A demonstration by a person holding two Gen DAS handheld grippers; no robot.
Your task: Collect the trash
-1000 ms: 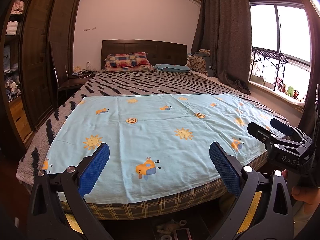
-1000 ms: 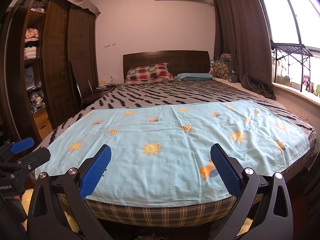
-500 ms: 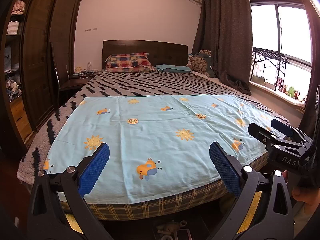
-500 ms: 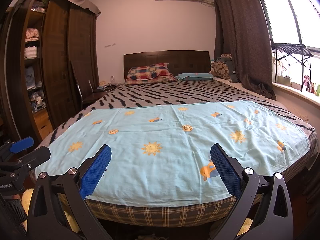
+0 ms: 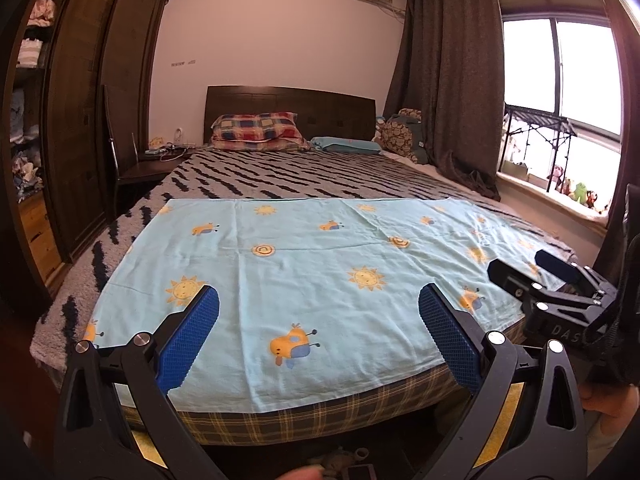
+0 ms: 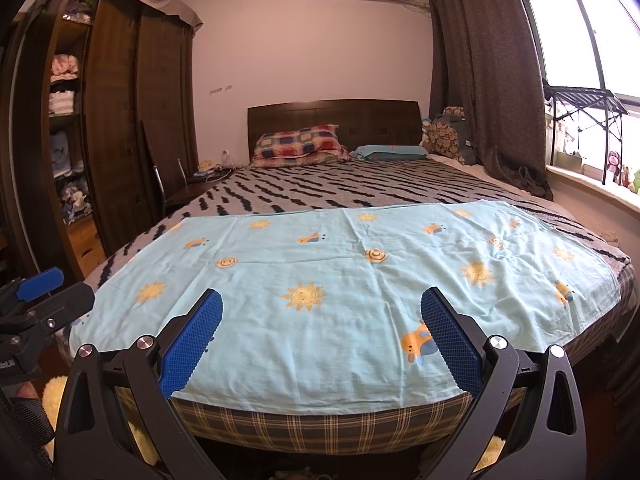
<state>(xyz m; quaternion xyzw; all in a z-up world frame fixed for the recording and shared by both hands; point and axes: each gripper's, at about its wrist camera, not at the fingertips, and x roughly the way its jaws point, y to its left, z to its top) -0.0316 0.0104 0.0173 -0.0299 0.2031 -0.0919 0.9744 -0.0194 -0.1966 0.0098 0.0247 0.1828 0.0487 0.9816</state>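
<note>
My left gripper (image 5: 319,304) is open and empty, held at the foot of the bed above a light blue sheet (image 5: 304,264) with sun and bee prints. My right gripper (image 6: 321,306) is also open and empty over the same sheet (image 6: 340,280). The right gripper shows at the right edge of the left wrist view (image 5: 560,288), and the left gripper shows at the left edge of the right wrist view (image 6: 36,300). Small unclear items (image 5: 344,466) lie on the floor under the bed's foot edge. I see no trash on the sheet.
The bed has a striped blanket (image 5: 296,180), a plaid pillow (image 5: 256,128) and a blue pillow (image 5: 344,145) by the headboard. A dark wardrobe (image 5: 80,120) and a chair (image 5: 132,168) stand at the left. Curtain (image 5: 452,80) and window sill (image 5: 560,200) are at the right.
The left wrist view has shifted slightly, with the bed sitting a little further right and lower. Both grippers stay open.
</note>
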